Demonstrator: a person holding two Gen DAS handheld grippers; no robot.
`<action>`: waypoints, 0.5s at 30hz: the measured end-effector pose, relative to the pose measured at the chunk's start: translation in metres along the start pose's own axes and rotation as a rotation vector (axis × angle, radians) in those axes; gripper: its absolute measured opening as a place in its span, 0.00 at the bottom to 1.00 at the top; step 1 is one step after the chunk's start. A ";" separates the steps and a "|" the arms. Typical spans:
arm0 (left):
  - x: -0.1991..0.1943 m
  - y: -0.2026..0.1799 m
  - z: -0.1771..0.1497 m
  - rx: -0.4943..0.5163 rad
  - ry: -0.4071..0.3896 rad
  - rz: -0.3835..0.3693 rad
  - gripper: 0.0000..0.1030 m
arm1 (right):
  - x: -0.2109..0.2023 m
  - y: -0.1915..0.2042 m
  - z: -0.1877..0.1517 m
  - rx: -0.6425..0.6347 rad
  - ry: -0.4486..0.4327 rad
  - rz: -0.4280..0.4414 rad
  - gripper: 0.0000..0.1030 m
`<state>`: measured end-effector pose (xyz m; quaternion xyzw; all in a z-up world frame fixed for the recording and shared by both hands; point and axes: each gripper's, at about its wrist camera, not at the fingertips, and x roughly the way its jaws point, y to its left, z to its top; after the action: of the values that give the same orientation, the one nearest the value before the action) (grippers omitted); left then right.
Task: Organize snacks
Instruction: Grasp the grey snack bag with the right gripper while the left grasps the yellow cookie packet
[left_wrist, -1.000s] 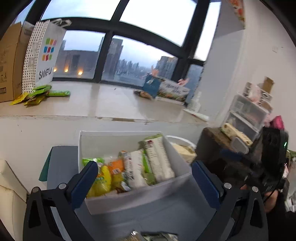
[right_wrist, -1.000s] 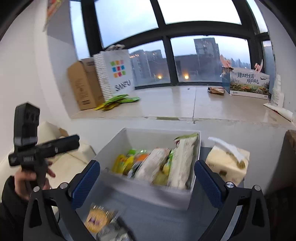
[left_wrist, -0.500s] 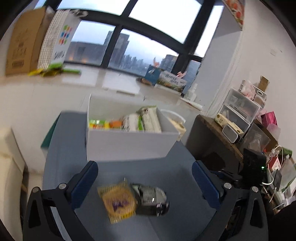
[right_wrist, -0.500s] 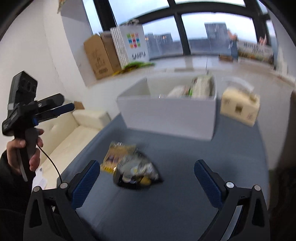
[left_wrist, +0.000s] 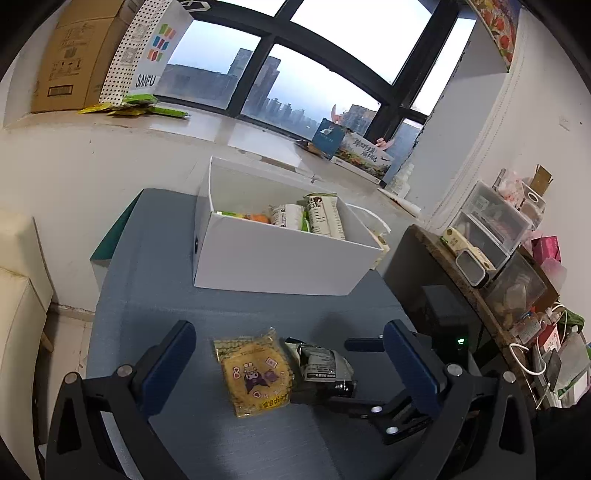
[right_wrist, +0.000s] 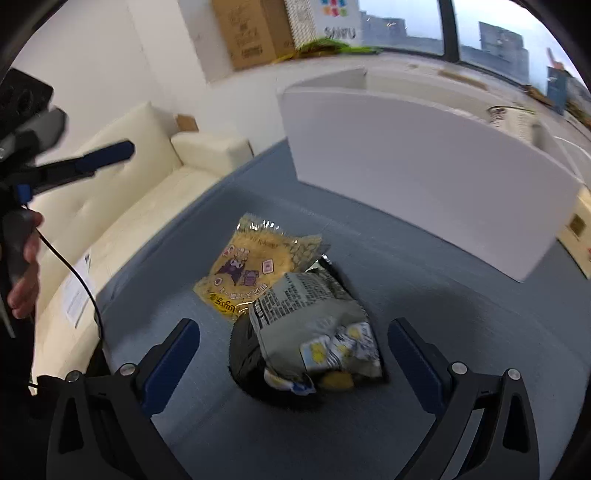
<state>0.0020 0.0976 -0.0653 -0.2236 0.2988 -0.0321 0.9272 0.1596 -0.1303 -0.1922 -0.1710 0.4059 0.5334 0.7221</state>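
Between our right claw's spread fingers lies the grey snack bag, overlapping the yellow packet just beyond, short of the white box. Left claw also spread, empty. Bags likely light, crinkly, slippery; we'd pinch grey's puffed middle.

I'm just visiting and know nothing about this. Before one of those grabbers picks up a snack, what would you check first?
1. Right gripper open: ok, jaws wide.
2. Grey packet between its fingers: ok.
3. Yellow packet clear of the grey one: not ok, they overlap.
4. Left gripper open, out of the way: ok, held apart.
5. Room in the white box: ok, space at its left end.
6. Table path to box: ok.
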 end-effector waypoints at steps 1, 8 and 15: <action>0.000 0.000 0.000 -0.001 0.002 0.000 1.00 | 0.005 0.001 0.001 -0.010 0.014 0.000 1.00; 0.009 0.000 -0.006 0.011 0.031 0.021 1.00 | 0.028 0.002 -0.003 -0.030 0.069 -0.022 1.00; 0.015 -0.002 -0.009 0.024 0.053 0.028 1.00 | 0.023 -0.005 -0.005 0.002 0.046 -0.009 0.79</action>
<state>0.0090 0.0897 -0.0788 -0.2072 0.3261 -0.0288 0.9219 0.1643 -0.1205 -0.2136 -0.1845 0.4222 0.5257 0.7151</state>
